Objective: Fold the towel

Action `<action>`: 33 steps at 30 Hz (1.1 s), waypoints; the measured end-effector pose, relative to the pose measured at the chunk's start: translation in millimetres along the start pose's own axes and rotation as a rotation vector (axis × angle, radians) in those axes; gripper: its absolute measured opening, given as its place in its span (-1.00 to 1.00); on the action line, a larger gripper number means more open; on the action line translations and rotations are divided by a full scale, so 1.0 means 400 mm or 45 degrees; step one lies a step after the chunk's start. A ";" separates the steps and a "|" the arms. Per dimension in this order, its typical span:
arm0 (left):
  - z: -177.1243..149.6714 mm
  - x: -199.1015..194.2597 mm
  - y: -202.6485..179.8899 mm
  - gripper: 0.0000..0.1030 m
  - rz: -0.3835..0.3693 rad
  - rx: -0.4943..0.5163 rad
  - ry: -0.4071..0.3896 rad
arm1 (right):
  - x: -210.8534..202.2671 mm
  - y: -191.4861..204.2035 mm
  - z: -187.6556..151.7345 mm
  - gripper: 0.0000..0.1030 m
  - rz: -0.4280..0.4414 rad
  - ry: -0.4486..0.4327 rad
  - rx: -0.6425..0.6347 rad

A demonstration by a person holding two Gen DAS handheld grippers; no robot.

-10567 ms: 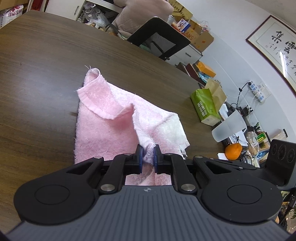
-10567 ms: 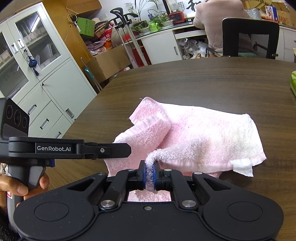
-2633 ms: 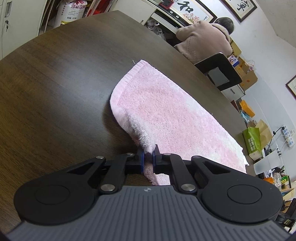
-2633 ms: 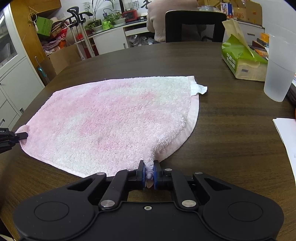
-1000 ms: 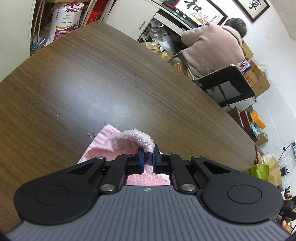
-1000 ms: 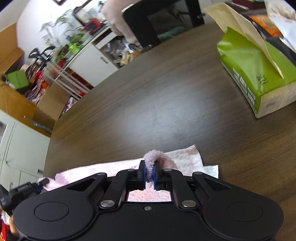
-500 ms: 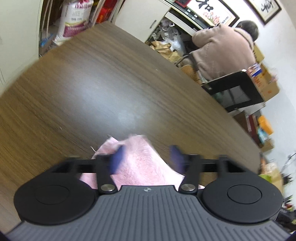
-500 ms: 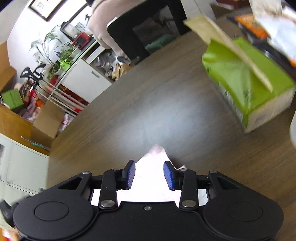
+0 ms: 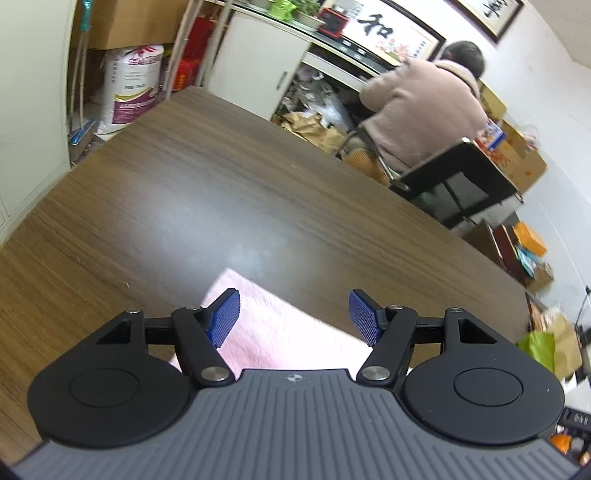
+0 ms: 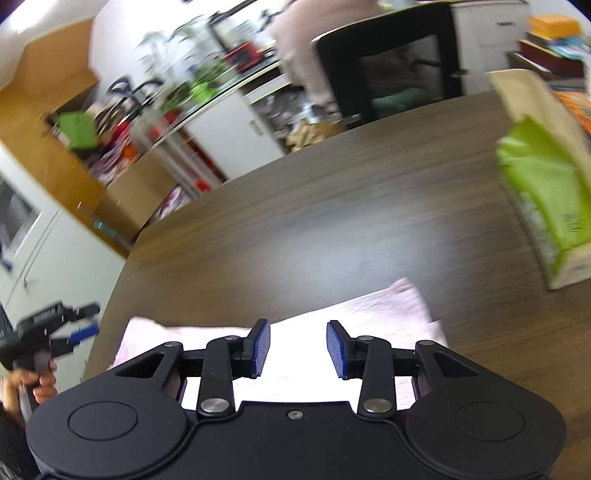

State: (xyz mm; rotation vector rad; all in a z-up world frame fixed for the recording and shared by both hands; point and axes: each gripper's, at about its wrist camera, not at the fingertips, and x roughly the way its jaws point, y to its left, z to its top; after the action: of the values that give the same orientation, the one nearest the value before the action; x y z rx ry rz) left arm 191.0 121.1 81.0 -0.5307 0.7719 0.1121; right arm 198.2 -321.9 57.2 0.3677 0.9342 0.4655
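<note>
The soft pink towel [image 9: 291, 332] lies flat on the dark brown wooden table [image 9: 207, 206], folded over. The left gripper [image 9: 293, 317] is spread wide above one end, holding nothing. The right gripper [image 10: 298, 347] is partly apart above the other end [image 10: 369, 314], empty too. A green tissue box [image 10: 543, 199] sits nearby.

Cluttered small office / back room. Dark wood tabletop [image 9: 207, 192] mid-frame; person in a beige coat [image 9: 424, 107] on an office chair [image 9: 461, 177] upper right, white cabinets [image 9: 258, 62] w/ framed calligraphy [image 9: 388, 29] up top, cardboard boxes [image 9: 517, 162] far right.
</note>
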 end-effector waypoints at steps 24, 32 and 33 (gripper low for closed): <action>-0.071 0.021 0.096 0.23 0.101 0.013 -0.032 | 0.039 -0.033 -0.021 -0.33 -0.457 -0.123 -0.019; -0.109 0.050 -0.072 0.23 -0.157 0.166 0.084 | 0.140 0.142 -0.048 -0.30 0.098 -0.012 -0.134; -0.116 0.059 -0.097 0.23 -0.186 0.192 0.108 | 0.163 0.153 -0.049 -0.30 0.159 0.021 -0.118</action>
State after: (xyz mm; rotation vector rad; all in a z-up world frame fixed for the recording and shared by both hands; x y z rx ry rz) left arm 189.6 62.4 53.3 -0.4488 0.8143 -0.1040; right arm 201.7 -233.9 32.3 0.3396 0.9059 0.6246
